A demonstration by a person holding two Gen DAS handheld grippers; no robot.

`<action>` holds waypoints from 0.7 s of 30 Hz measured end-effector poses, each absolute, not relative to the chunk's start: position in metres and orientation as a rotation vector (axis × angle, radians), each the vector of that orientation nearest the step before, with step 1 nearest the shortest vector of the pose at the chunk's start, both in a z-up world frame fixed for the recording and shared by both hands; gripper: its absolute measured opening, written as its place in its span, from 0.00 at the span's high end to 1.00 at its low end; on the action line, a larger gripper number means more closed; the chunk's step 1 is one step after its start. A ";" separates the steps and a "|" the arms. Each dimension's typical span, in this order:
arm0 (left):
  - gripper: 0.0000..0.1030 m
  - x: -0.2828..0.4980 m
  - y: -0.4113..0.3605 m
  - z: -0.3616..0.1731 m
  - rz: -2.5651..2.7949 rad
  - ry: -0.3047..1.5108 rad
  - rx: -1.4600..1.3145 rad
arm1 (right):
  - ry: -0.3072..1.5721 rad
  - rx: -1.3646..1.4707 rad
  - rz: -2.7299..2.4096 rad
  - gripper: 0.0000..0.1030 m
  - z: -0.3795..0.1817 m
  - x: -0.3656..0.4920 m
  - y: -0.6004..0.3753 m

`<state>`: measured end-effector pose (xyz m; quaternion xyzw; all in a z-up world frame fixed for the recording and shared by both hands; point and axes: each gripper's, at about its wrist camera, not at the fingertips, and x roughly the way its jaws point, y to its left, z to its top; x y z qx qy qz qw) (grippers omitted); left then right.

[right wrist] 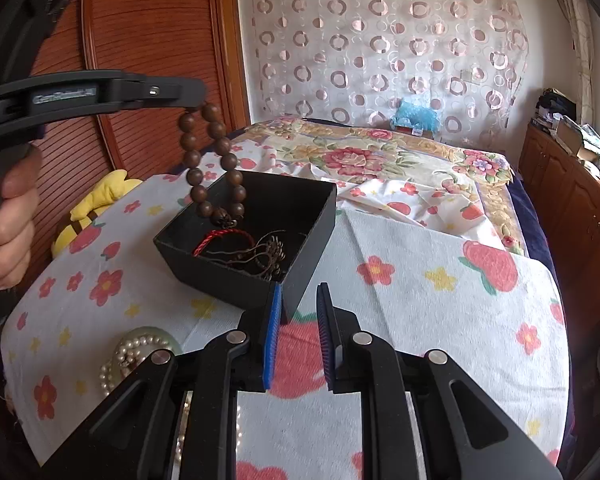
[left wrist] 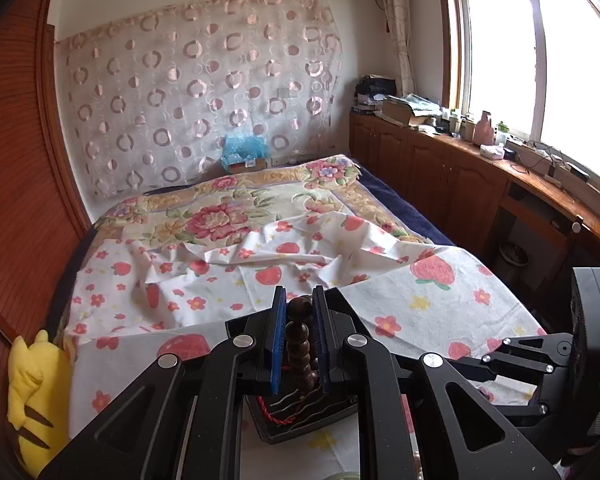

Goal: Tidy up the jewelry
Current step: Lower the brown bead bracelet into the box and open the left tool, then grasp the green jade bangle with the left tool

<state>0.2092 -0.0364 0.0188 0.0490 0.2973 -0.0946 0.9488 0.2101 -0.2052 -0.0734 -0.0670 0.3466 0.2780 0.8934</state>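
Both wrist views showed a table covered by a white cloth (right wrist: 400,320) printed with strawberries, red flowers and yellow stars. Behind it lay a bed (left wrist: 236,208) under a floral quilt, backed by a sheer curtain (left wrist: 196,92) patterned with pink rings. A ribbed wooden panel (left wrist: 16,152) stood on one side of the room. On the other, wooden cabinets (left wrist: 432,172) ran beneath a bright window (left wrist: 540,72), their top crowded with bottles and boxes. A yellow plush toy (left wrist: 36,392) sat at the table's edge.

The left gripper (left wrist: 300,336) was pinching a wooden bead bracelet (right wrist: 212,164), which hung from its pads over an open black box (right wrist: 260,236). The box already held a red cord bracelet (right wrist: 220,240) and dark metal jewelry (right wrist: 268,256). The right gripper (right wrist: 298,340) stood slightly parted just in front of the box's near corner, with nothing between its pads. A pearl strand (right wrist: 132,356) lay on the cloth beside a pale green ring.

Lettering on the left gripper's body was too blurred to read.
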 end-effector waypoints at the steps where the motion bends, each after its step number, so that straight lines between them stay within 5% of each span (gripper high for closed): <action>1: 0.88 0.209 -0.037 0.018 -0.192 0.606 0.096 | 0.718 -0.138 0.578 0.81 -0.073 0.209 -0.206; 16: 0.85 0.152 -0.019 -0.013 -0.218 0.636 0.098 | 0.725 -0.151 0.611 0.81 -0.083 0.162 -0.206; 21: 0.83 0.135 -0.012 -0.025 -0.230 0.658 0.078 | 0.757 -0.173 0.610 0.73 -0.094 0.159 -0.206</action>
